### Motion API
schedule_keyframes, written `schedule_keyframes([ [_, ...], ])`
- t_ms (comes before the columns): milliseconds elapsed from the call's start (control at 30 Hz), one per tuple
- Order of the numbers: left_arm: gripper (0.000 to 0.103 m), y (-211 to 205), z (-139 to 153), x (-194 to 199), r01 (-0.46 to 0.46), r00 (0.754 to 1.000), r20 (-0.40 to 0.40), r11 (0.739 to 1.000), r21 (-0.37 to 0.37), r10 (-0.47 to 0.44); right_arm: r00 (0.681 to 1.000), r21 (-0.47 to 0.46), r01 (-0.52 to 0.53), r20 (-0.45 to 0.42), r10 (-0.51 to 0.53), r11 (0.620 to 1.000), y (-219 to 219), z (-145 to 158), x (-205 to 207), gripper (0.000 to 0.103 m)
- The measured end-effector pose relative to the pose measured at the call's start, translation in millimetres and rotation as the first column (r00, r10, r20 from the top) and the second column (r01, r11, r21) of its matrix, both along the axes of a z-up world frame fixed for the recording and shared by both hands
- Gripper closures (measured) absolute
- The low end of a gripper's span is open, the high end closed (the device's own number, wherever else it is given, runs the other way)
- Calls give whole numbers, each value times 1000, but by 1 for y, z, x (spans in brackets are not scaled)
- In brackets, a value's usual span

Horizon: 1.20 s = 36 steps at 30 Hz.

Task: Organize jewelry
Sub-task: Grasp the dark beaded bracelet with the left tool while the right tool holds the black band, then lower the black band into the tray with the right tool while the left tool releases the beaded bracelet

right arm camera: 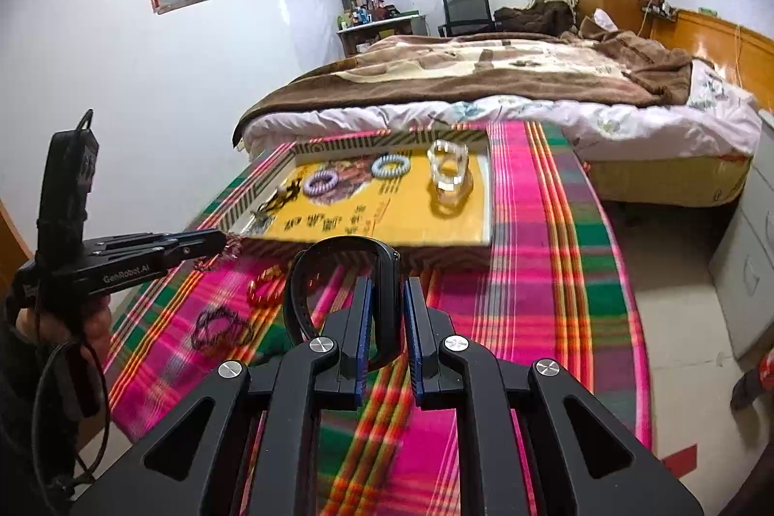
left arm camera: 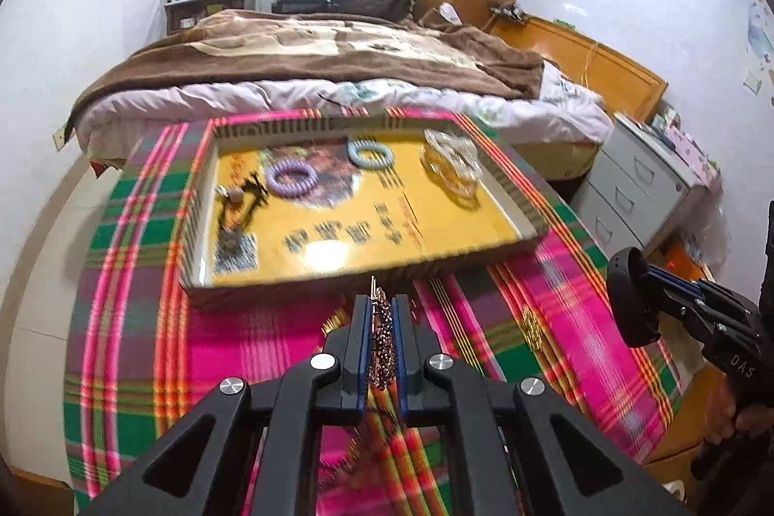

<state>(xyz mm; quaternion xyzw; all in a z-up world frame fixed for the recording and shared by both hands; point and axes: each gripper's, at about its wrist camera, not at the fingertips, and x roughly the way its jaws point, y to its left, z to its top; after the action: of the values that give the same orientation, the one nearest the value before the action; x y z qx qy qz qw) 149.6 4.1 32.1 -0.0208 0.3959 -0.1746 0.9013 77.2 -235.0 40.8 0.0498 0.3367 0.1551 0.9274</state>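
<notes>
My left gripper [left arm camera: 382,313] is shut on a dark-red beaded bracelet [left arm camera: 382,346], held above the plaid cloth just short of the yellow tray [left arm camera: 367,226]. In the right wrist view the same left gripper [right arm camera: 220,245] shows at the left with the beads at its tip. My right gripper [right arm camera: 387,288] is shut on a black band [right arm camera: 334,288], a loop standing up between its fingers. In the tray lie a purple coil bracelet [left arm camera: 291,177], a blue coil bracelet [left arm camera: 370,152], a clear bangle [left arm camera: 452,165] and a dark necklace [left arm camera: 239,206].
A bright plaid cloth [right arm camera: 532,274] covers the round table. On it, left of my right gripper, lie a red bangle [right arm camera: 265,291] and a dark beaded bracelet [right arm camera: 217,327]. A bed [right arm camera: 483,81] stands behind the table, grey drawers [left arm camera: 633,197] to the right.
</notes>
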Motion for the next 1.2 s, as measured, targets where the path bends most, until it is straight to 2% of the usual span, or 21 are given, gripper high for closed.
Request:
schedule_keyframes([
  [200,95,13,16,31,-40,999,23,999,-5,40,1000,-35,-12,21,13,999,15,13,34,89],
  [433,95,18,14,80,-48,999,10,999,-4,48,999,-51,-2,-43,0,999,27,4,102,90],
  [800,95,13,-35,149,-48,993,-104,999,-1,47,979,-147,-10,-202,-20,989,49,-49,192,90],
  [1033,95,6,-61,167,-40,987,-157,999,24,43,970,-177,-19,-244,-25,984,57,-68,214,89],
  [1200,95,6,-63,170,-41,986,-158,999,26,45,965,-193,-22,-261,-30,981,58,-75,219,89],
])
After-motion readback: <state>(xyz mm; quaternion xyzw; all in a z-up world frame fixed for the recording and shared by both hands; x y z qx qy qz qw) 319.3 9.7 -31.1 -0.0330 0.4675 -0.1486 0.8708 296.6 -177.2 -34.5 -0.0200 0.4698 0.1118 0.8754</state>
